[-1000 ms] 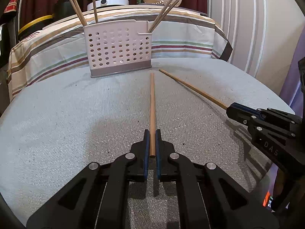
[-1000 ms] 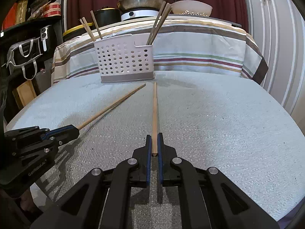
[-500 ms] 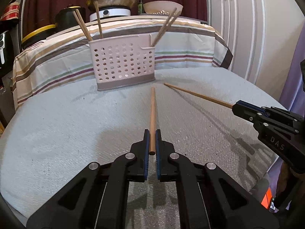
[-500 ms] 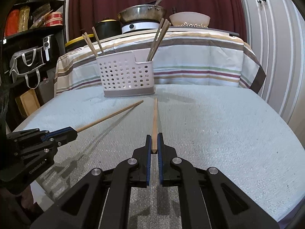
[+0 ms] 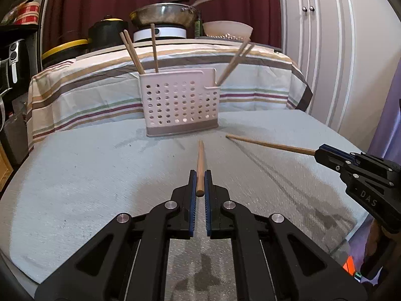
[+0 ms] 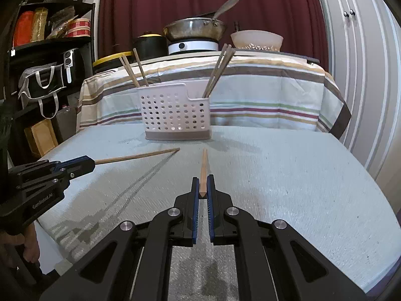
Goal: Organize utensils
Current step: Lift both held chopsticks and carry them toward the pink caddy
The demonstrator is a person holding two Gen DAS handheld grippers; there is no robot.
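While each gripper carries one stick above the pale grey textured tabletop, the step in hand appears to be the transfer toward the holder. The left gripper has its blue-padded jaws clamped on the butt of a round light-brown wooden chopstick, tip pointing at the holder. The right gripper is likewise closed on a second tapered wooden chopstick.

The white perforated plastic utensil caddy stands upright at the far side of the tabletop, near both tips but apart from them. Its left compartment holds three wooden chopsticks; its lower right compartment holds a leaning pair.

Judgement: the next move calls for raising each stick, tilting it tip-down over a compartment, then releasing. Slippage from the end-grip is possible.
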